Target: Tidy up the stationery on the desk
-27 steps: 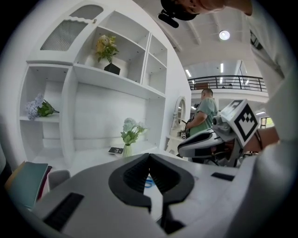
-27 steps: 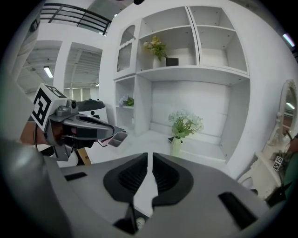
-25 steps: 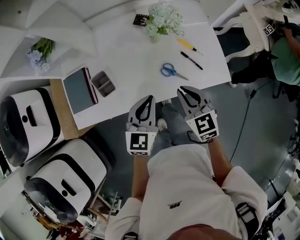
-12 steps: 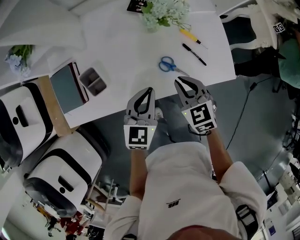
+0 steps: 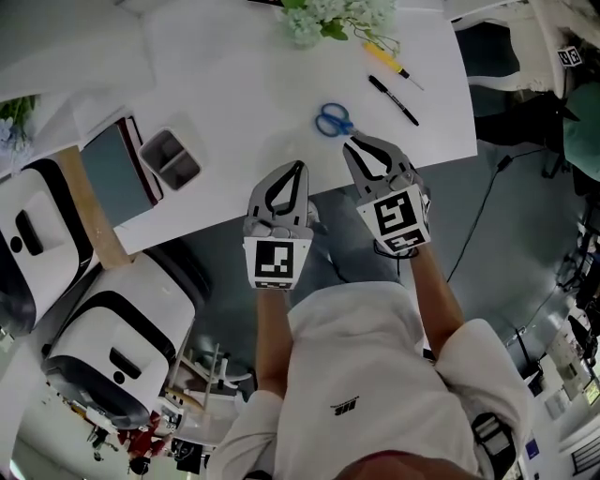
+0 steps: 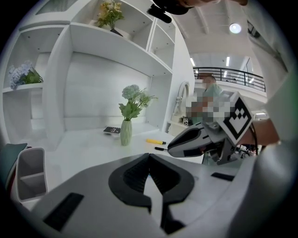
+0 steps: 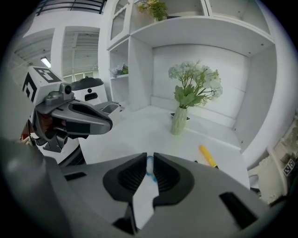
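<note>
**Table stock and gripper positions: 2 grippers, 3 loose items**

1. Your left gripper (image 5: 299, 166): held over the near edge of the table (image 5: 234, 84), tip pointing inward. Its jaws meet at the tips and carry nothing.
2. Your right gripper (image 5: 349, 142): just beside the left one and slightly further in over the table. Its jaws are all but together, with a thin slit between them, and grip nothing.
3. Blue-handled scissors (image 5: 334, 120): flat on the table, just beyond your right gripper's tip and not touching it. In the right gripper view a sliver of blue shows through the slit, so the scissors lie straight ahead of those jaws.
4. Black pen (image 5: 394, 100): flat on the table, right of the scissors and further from you.
5. Yellow tool (image 5: 389, 61): flat on the table, beyond the black pen and roughly parallel to it.
6. Grey organiser tray (image 5: 170, 158): 2 compartments, well to the left of your left gripper, near the table's left edge.
7. Dark-covered notebook (image 5: 117, 173): just left of the tray.
8. Vase of pale flowers (image 5: 323, 19): upright at the far side of the table.
</note>
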A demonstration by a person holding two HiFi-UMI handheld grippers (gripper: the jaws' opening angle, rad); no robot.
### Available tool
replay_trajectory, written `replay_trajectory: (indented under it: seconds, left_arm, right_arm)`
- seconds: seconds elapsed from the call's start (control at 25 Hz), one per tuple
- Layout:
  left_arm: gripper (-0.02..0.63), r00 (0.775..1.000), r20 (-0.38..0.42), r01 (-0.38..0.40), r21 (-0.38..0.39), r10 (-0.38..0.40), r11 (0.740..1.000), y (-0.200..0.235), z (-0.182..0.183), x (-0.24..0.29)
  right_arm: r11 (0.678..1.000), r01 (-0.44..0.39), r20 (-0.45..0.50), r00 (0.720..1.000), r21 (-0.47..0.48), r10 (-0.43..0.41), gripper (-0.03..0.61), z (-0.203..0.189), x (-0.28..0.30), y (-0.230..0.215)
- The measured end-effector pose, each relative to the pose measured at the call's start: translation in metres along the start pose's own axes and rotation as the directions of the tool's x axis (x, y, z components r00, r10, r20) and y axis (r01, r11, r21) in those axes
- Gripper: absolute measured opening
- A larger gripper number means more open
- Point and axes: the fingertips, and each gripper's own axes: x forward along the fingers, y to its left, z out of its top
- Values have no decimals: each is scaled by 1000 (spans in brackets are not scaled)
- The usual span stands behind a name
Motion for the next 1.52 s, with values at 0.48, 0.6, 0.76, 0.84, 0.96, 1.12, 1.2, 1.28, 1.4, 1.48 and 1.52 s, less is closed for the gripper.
replay_trajectory:
  seconds: [0.48, 0.6, 0.76, 0.84, 0.96, 1.12, 1.2, 1.28, 1.4, 1.48, 1.52]
  left_arm:
    - [0, 999, -37, 18, -2, -19, 1000, 6, -17, 20]
    - [0, 999, -45, 21, -3, -21, 1000, 7, -21, 25]
    - [0, 998, -51, 22, -5, -22, 1000, 9, -23, 32]
    - [0, 998, -55, 21, -4, -21, 1000, 10, -25, 35]
    - [0, 998, -58, 16, -8, -16, 1000, 13, -25, 40]
    - [0, 998, -63, 4, -14, -5, 1000, 16, -27, 45]
    - [0, 998, -66, -1, -18, 0, 1000, 17, -28, 48]
    - [0, 998, -68, -8, -23, 6, 1000, 19, -28, 50]
    - [0, 997, -72, -19, -28, 17, 999, 21, -30, 52]
    - [0, 997, -74, -29, -32, 26, 999, 23, -30, 52]
    - [0, 997, -75, -34, -35, 31, 999, 24, -30, 52]
  right_arm:
    - [998, -47, -124, 991, -43, 42, 43, -17, 38, -2]
    - [998, -56, -146, 988, -40, 49, 48, -22, 46, -5]
    - [996, -78, -165, 984, -47, 69, 59, -25, 56, -7]
    - [995, -90, -174, 982, -50, 80, 63, -27, 62, -7]
    - [993, -108, -192, 977, -51, 96, 71, -29, 70, -8]
    - [990, -133, -222, 968, -48, 119, 78, -35, 81, -8]
    - [988, -145, -236, 963, -44, 131, 80, -36, 85, -8]
    - [987, -157, -249, 958, -45, 141, 84, -38, 89, -9]
    - [984, -172, -267, 952, -51, 153, 88, -40, 95, -9]
    - [982, -182, -280, 946, -51, 160, 89, -41, 99, -10]
    - [981, -188, -288, 943, -51, 166, 89, -41, 100, -9]
